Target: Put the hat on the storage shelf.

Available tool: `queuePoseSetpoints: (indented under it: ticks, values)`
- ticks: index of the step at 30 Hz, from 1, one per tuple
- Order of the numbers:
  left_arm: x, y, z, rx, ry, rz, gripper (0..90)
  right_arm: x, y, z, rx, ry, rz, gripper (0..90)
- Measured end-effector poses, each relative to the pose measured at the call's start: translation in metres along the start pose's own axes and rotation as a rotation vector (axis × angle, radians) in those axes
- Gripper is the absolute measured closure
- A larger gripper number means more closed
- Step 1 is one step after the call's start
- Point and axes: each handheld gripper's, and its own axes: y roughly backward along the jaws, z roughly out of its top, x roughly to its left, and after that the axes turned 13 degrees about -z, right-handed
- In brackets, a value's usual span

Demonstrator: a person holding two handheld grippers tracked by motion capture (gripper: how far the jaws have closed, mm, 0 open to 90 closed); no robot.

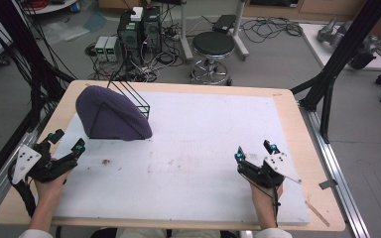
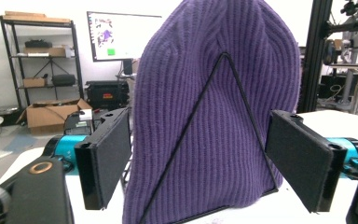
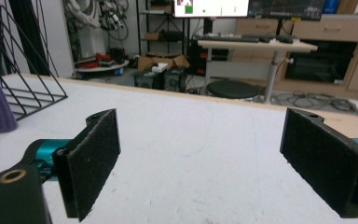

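High view has the purple beanie (image 1: 110, 115) draped over the wire rack (image 1: 135, 97), the left gripper (image 1: 65, 143) just beside it, jaws wide, lining up a pinch, the right gripper (image 1: 254, 149) well apart, also spread, while the rack's inner wires sit hidden under knit.
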Motion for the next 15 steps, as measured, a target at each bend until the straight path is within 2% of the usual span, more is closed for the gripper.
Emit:
queuePoseSetpoints:
  ticks: [7,11,15]
  values:
    - [-0.0035,-0.0009,-0.0017,0.002,-0.001,-0.019,23.1,0.0025,0.0020,-0.0004,0.003,-0.006,-0.021,11.2]
    - [-0.0032,0.0013,-0.0024,0.007,-0.001,-0.019,23.1,0.0031,0.0033,-0.0013,0.021,-0.007,-0.006,11.2]
    - [-0.0032,0.0031,-0.0019,0.002,0.000,-0.014,23.1,0.0035,0.0049,-0.0004,0.008,-0.010,-0.009,11.3]
